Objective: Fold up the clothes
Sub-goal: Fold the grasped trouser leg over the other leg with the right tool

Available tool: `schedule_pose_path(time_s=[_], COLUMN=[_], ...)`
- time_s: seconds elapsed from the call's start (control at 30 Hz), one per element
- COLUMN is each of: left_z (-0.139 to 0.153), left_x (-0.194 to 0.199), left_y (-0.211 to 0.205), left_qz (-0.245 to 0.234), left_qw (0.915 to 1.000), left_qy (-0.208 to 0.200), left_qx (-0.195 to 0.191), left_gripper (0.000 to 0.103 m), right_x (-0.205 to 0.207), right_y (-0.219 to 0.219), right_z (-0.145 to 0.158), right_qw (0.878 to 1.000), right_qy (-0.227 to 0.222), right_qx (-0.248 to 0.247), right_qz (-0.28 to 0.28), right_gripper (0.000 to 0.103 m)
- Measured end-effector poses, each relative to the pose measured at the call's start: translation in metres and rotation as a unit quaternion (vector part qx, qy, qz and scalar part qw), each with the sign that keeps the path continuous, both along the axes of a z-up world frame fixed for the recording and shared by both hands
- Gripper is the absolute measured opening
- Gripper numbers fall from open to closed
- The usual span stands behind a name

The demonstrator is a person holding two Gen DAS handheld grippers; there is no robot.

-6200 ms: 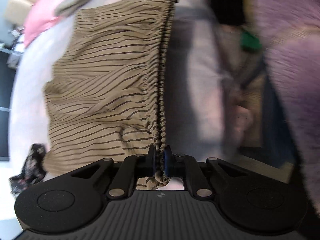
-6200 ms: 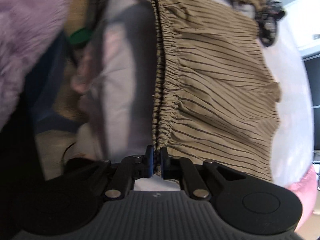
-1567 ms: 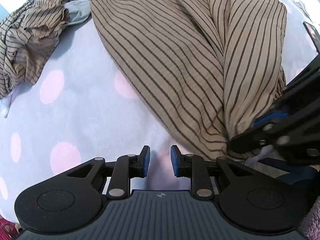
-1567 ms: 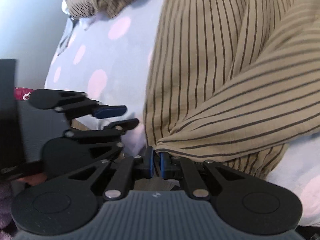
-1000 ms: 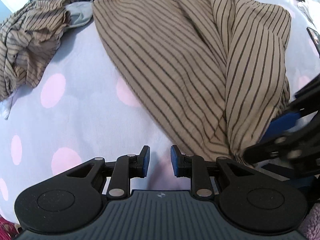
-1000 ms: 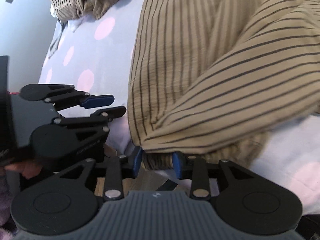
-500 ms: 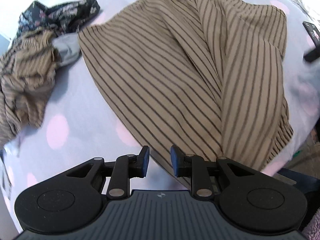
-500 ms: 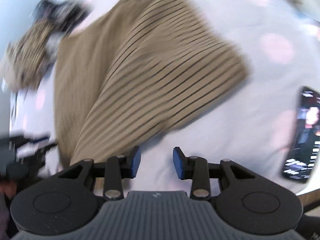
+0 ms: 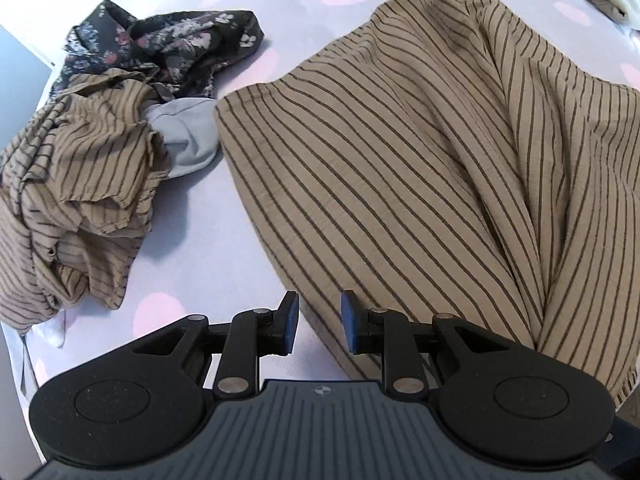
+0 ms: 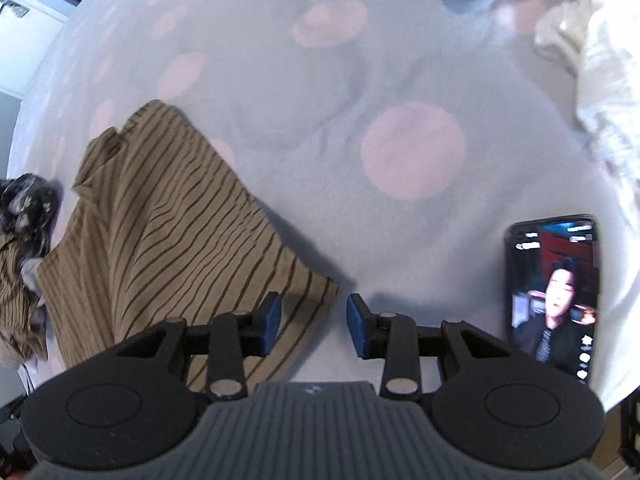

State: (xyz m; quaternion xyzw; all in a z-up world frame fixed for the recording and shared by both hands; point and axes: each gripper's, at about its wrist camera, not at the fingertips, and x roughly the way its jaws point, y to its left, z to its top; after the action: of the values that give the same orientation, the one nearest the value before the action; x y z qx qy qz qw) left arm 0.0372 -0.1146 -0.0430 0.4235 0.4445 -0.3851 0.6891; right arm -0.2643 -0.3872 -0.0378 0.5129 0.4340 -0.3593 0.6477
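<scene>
A tan garment with dark stripes (image 9: 420, 168) lies spread on the pale bedsheet with pink dots (image 9: 208, 216); a long crease runs down its right half. My left gripper (image 9: 316, 322) is open and empty, above the garment's near left edge. In the right wrist view the same garment (image 10: 168, 236) lies at the left. My right gripper (image 10: 314, 320) is open and empty, above the garment's near right corner.
A crumpled tan striped garment (image 9: 76, 196), a grey cloth (image 9: 188, 140) and a dark floral garment (image 9: 168, 44) lie heaped at the left. A lit phone (image 10: 554, 292) lies on the sheet at the right. White bedding (image 10: 600, 64) is bunched at the far right.
Both grippers let go of the striped garment, which now lies spread on the bed. Both have pulled back and risen; the right one swung right, bringing the phone into view.
</scene>
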Motion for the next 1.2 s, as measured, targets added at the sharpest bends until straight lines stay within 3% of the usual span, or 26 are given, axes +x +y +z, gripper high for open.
schedule_pose_path(time_s=[0.13,0.2,0.27,0.33,0.53,0.8,0.97,1.2], left_z=[-0.010,-0.016,-0.019,-0.023,-0.020,0.000,0.016,0.025], left_x=[0.002,0.004,0.007,0.009,0.012,0.022,0.036,0.052], left_y=[-0.008,-0.012,-0.013,-0.014,-0.012,-0.007,-0.002,0.015], left_qz=[-0.015,-0.015,-0.013,-0.010,-0.002,0.010,0.033,0.043], left_qw=[0.9999,0.9999,0.9999,0.9999,1.0000,0.9996,0.9980,0.9963], left_qy=[0.002,0.002,0.004,0.007,0.005,-0.012,-0.016,-0.019], left_qx=[0.001,0.005,0.007,0.008,0.002,-0.025,-0.051,-0.072], left_gripper=[0.021,0.021,0.021,0.021,0.021,0.021,0.021,0.021], right_x=[0.008,0.009,0.009,0.009,0.021,0.050,0.100,0.192], right_y=[-0.011,-0.016,-0.017,-0.017,-0.006,0.016,0.039,0.072], right_z=[-0.019,-0.025,-0.026,-0.025,0.001,0.069,0.108,0.161], right_qw=[1.000,1.000,1.000,1.000,0.999,0.991,0.983,0.962], right_qy=[0.010,0.005,-0.005,-0.019,-0.046,-0.120,-0.143,-0.167], right_qx=[-0.003,-0.002,-0.001,0.001,-0.024,-0.057,-0.080,-0.124], right_qz=[-0.001,-0.003,-0.005,-0.004,0.006,0.033,0.087,0.175], right_gripper=[0.040,0.034,0.010,0.003,0.001,0.001,0.001,0.001])
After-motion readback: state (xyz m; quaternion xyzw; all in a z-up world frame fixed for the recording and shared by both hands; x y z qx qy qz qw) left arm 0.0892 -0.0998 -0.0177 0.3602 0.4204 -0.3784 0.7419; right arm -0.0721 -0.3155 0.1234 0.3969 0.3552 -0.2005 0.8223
